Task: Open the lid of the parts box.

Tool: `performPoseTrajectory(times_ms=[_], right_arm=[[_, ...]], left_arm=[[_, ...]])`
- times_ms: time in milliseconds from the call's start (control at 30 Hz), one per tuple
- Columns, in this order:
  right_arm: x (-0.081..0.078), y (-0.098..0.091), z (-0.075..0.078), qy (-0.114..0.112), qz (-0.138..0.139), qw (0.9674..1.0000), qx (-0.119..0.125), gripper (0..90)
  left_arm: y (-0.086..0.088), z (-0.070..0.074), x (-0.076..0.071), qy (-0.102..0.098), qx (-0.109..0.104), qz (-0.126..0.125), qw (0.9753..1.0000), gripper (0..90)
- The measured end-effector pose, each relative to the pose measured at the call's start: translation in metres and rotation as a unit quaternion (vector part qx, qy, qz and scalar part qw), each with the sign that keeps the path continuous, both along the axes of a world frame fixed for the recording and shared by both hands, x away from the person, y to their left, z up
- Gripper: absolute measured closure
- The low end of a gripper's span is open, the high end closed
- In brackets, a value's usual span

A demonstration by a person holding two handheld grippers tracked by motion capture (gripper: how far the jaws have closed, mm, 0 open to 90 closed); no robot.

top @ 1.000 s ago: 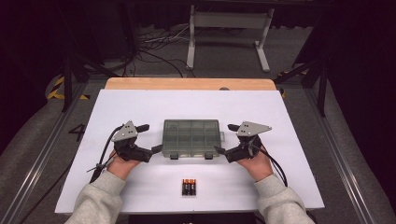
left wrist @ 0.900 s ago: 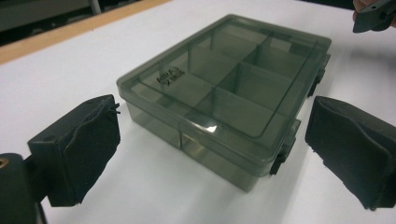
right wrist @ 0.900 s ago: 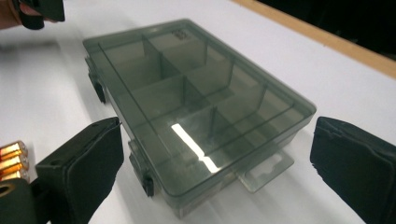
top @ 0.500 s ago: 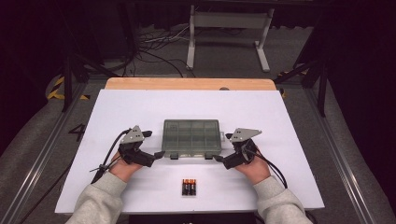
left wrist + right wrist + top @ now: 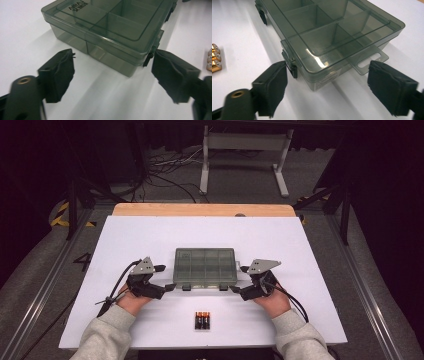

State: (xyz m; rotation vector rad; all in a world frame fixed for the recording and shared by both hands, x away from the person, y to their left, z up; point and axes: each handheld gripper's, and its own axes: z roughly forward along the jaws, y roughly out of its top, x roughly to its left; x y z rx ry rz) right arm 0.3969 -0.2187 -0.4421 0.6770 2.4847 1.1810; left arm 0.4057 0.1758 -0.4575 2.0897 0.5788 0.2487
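Organizer box (image 5: 205, 267) of smoky translucent plastic lies flat on the white table (image 5: 150, 235), lid closed, its inner dividers showing through the top; everything else sits around it. The left gripper (image 5: 167, 277) rests on the table just off the box's near-left corner, held in the person's left hand (image 5: 131, 301), its jaws spread wide and grasping nothing; in the left gripper view one pad (image 5: 60, 75) sits short of the box's side wall and the other (image 5: 172, 73) lies just beside the small dark latch (image 5: 149, 57) on the front edge. The right gripper (image 5: 239, 281) mirrors it off the near-right corner, held in the right hand (image 5: 272, 301), jaws likewise parted and empty; in the right gripper view one pad (image 5: 272, 86) is close by the other front latch (image 5: 292, 68); the other pad (image 5: 390, 85) stands near the box's hanging tab (image 5: 369, 62). Nearer the person than the box, well apart from it, lie three batteries (image 5: 202, 320) side by side.
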Motion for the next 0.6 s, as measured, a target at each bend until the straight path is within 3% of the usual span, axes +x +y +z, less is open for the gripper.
performPoseTrajectory(times_ms=[100,300,600], right_arm=[[-0.0005,-0.0003,-0.0002,0.000,0.002,1.0000,-0.003,27.2],[-0.0049,-0.0017,-0.0012,0.005,0.012,0.9999,-0.010,41.1],[-0.0056,-0.0019,-0.0018,0.009,0.016,0.9998,-0.011,51.1]], left_arm=[[-0.0006,-0.0010,-0.0010,0.004,0.004,-0.009,0.9999,28.7],[-0.0009,-0.0027,-0.0016,0.007,0.009,-0.018,0.9998,34.7],[-0.0022,-0.0037,-0.0035,0.009,0.011,-0.033,0.9993,48.6]])
